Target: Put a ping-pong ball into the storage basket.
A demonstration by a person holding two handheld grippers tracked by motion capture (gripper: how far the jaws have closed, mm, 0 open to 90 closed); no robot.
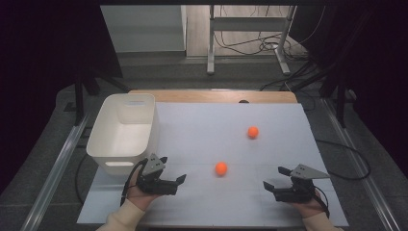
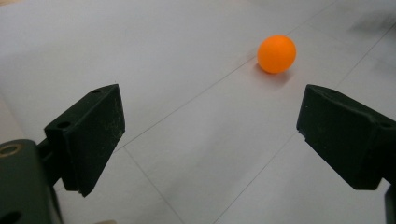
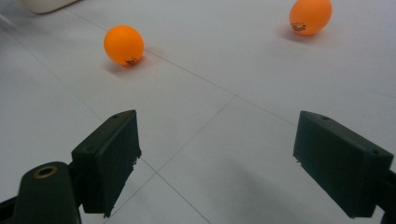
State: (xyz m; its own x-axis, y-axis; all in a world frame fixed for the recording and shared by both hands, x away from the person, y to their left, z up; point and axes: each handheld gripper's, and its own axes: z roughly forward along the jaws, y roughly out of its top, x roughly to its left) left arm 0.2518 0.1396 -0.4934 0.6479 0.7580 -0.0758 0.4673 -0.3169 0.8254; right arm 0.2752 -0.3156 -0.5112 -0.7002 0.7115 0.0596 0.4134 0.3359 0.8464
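Note:
Two orange balls lie on the white table sheet. The nearer ball (image 1: 221,168) (image 2: 276,53) (image 3: 123,45) rests mid-table between the two hands; the farther ball (image 1: 253,132) (image 3: 310,16) sits up and to the right. My left gripper (image 1: 174,175) (image 2: 210,140) is held low at the front left, open and empty, its jaws pointing right toward the nearer ball. At the front right my right gripper (image 1: 275,178) (image 3: 217,163) is open and empty too, jaws pointing left. Both grippers stand apart from the balls.
A white plastic bin (image 1: 123,131) stands at the left edge of the sheet, just behind the left hand. A wooden board edge (image 1: 211,96) runs along the back. Cables and a metal frame (image 1: 250,43) lie on the floor beyond the table.

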